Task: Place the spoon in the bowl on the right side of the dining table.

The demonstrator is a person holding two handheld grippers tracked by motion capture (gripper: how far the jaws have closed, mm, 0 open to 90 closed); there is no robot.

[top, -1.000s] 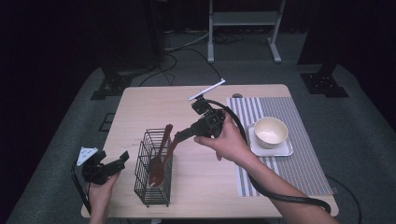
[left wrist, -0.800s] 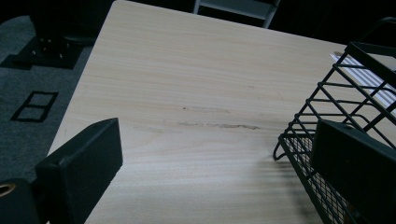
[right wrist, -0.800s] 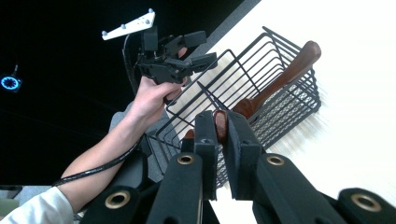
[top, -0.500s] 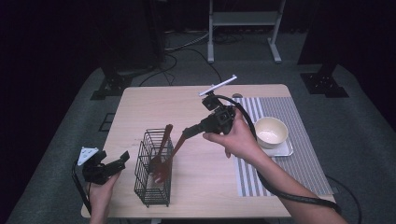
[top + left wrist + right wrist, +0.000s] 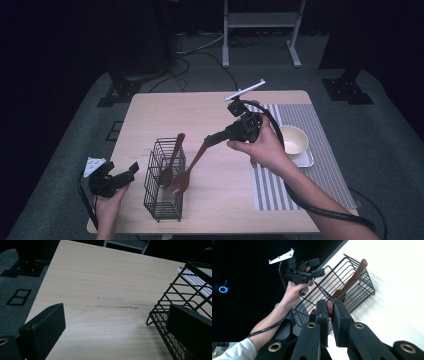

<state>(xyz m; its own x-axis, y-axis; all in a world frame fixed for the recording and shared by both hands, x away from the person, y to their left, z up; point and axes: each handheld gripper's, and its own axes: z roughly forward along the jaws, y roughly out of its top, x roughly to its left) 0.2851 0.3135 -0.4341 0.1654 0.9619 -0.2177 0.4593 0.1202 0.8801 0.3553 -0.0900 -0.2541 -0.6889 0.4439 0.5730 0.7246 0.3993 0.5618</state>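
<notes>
My right gripper (image 5: 207, 141) is shut on the handle of a brown wooden spoon (image 5: 186, 172), which hangs tilted with its bowl at the right rim of a black wire basket (image 5: 156, 200). In the right gripper view the jaws (image 5: 330, 306) pinch the spoon's handle (image 5: 330, 305) above the basket (image 5: 359, 293). A second brown spoon (image 5: 173, 157) leans inside the basket. My left gripper (image 5: 127, 172) rests open at the table's front left corner, beside the basket. In the left gripper view it (image 5: 117, 310) has bare tabletop between its jaws, with the basket (image 5: 180, 290) to the right.
A cream bowl (image 5: 292, 139) sits on a small plate (image 5: 306, 160) on a striped placemat (image 5: 270, 190) at the right of the wooden table (image 5: 165, 110). A cable trails from the right hand off the front edge. Dark floor and stand legs surround the table.
My right gripper has drawn back to the right and slightly up, pulling the held spoon from inside the basket toward its right rim. The left gripper has stayed put.
</notes>
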